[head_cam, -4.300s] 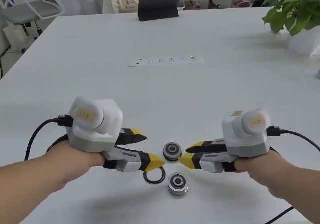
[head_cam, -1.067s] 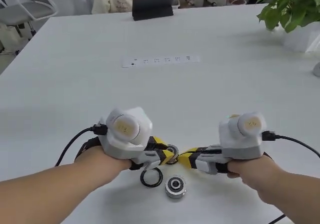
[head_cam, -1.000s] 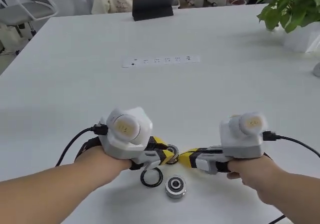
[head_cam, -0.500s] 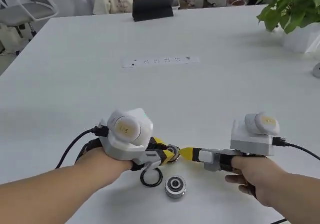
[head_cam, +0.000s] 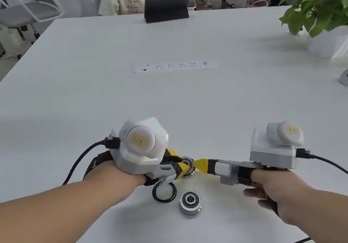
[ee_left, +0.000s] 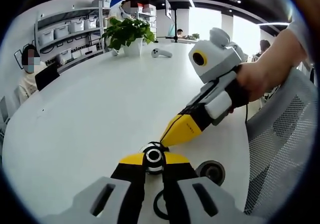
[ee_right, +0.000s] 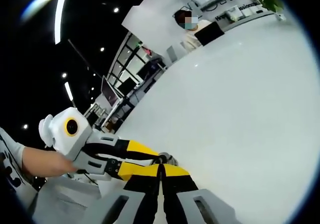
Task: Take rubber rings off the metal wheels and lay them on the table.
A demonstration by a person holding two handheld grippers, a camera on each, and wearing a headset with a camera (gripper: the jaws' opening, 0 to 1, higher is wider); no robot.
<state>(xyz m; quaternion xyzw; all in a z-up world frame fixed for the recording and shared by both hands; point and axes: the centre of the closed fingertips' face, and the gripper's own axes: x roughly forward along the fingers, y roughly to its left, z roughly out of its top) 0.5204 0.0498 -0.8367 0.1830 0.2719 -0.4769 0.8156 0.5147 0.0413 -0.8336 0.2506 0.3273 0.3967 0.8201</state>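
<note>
My left gripper (head_cam: 182,168) is shut on a small metal wheel (head_cam: 188,163) and holds it just above the white table; in the left gripper view the wheel (ee_left: 153,157) sits between the yellow tips, with its black rubber ring (ee_left: 151,146) around the rim. My right gripper (head_cam: 198,164), rolled onto its side, comes in from the right with its jaws closed on that ring at the wheel's rim (ee_right: 168,159). A loose black rubber ring (head_cam: 165,192) lies on the table under the left gripper. A second metal wheel (head_cam: 190,201) lies beside it.
A white power strip (head_cam: 174,66) lies at mid-table. A dark tablet case (head_cam: 167,7) stands at the far edge, with a seated person behind it. A potted plant (head_cam: 315,9) is at the far right. A white controller (ee_left: 163,53) lies near the plant.
My right gripper has rolled onto its side and the hand has drawn slightly right, its tips staying at the wheel. The left gripper keeps its hold; the loose ring and second wheel lie unmoved.
</note>
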